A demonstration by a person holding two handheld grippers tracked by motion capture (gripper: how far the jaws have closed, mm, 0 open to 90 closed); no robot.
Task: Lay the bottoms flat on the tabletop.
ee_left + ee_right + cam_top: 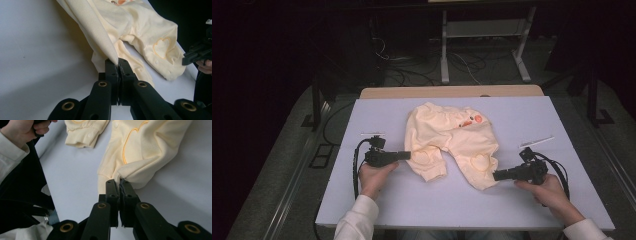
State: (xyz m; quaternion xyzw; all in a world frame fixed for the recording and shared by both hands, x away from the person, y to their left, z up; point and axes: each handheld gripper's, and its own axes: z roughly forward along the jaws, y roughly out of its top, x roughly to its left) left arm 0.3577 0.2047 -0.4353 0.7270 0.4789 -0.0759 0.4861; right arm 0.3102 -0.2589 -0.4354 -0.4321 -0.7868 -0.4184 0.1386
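A pair of pale yellow baby trousers (452, 142) lies spread on the white table top (387, 200), waistband at the far side, with orange heart outlines on the knees. My left gripper (408, 155) is shut on a fold of the trousers' left side (105, 42), the cloth pulled taut up from its jaws (118, 63). My right gripper (496, 175) is shut on the cuff edge of the right leg (140, 167), fabric bunched between its pads (119, 181). A hand holds each gripper from the near edge.
Two thin white strips lie on the table, one at the left (373, 134) and one at the right (537, 140). A wooden table edge (452, 91) runs behind the white top. Cables and a white metal stand (484, 45) are on the dark floor beyond.
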